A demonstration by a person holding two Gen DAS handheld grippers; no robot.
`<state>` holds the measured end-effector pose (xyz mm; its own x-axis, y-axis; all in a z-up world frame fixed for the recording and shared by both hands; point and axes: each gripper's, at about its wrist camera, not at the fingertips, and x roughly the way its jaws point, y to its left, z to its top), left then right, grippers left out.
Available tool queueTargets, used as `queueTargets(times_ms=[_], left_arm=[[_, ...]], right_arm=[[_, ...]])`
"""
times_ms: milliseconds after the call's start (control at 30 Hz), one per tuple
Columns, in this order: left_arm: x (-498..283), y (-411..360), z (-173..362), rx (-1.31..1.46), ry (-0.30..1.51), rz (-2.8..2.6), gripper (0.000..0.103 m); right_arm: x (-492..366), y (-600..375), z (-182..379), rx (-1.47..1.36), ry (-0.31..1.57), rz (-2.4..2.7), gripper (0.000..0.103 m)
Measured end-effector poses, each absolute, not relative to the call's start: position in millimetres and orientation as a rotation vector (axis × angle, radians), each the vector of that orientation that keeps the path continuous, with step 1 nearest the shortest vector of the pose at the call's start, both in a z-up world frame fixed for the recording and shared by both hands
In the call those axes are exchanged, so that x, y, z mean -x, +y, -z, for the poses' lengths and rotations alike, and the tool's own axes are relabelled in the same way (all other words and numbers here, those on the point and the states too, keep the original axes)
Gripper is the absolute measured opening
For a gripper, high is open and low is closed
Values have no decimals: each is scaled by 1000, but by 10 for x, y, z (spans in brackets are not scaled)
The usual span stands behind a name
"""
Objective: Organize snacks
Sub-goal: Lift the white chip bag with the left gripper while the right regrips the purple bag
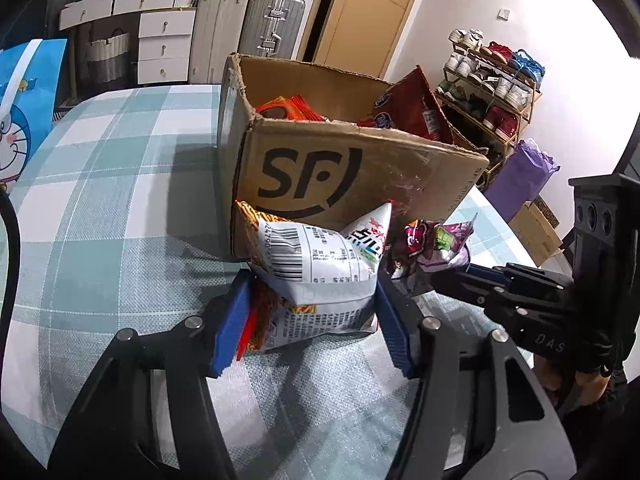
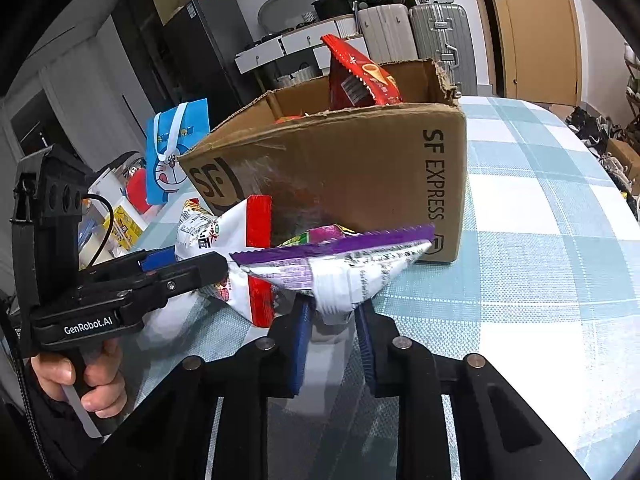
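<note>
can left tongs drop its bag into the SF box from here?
Probably yes: left tongs grip the white snack bag right before the SF box, whose top is open; they must lift over the near wall.

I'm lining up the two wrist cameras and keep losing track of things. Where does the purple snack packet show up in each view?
Left wrist: the purple snack packet sits right of centre, pinched by the right gripper, beside the white noodle packet.
Right wrist: the purple snack packet is at centre, clamped in the right gripper.
Shared landmark: the SF Express cardboard box just behind it.
</note>
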<state>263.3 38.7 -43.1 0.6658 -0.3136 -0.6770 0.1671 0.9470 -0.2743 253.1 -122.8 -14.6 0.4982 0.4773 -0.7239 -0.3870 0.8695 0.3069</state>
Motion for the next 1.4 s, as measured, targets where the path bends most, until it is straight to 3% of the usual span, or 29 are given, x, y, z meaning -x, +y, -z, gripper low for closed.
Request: queueTargets(times_ms=[733, 967, 1067, 1200, 1300, 1400], left_arm=[[-2402, 302, 157, 176, 737, 308, 57], [-2384, 298, 150, 174, 752, 296, 57], [-2400, 322, 170, 176, 756, 293, 57], [-2418, 347, 191, 189, 765, 291, 57], [-2427, 355, 209, 190, 769, 289, 57], [-2447, 363, 216, 194, 773, 288, 57]], right_arm=[[-2343, -1421, -45, -135, 841, -522, 15], [-2389, -1378, 53, -98, 913, -489, 15], [-2433, -1354, 132, -87, 956, -462, 25], [-2444, -1339, 121, -70, 943, -444, 51], [-2458, -1324, 107, -55, 933, -447, 57], [-2517, -1312, 112, -58, 926, -451, 76]])
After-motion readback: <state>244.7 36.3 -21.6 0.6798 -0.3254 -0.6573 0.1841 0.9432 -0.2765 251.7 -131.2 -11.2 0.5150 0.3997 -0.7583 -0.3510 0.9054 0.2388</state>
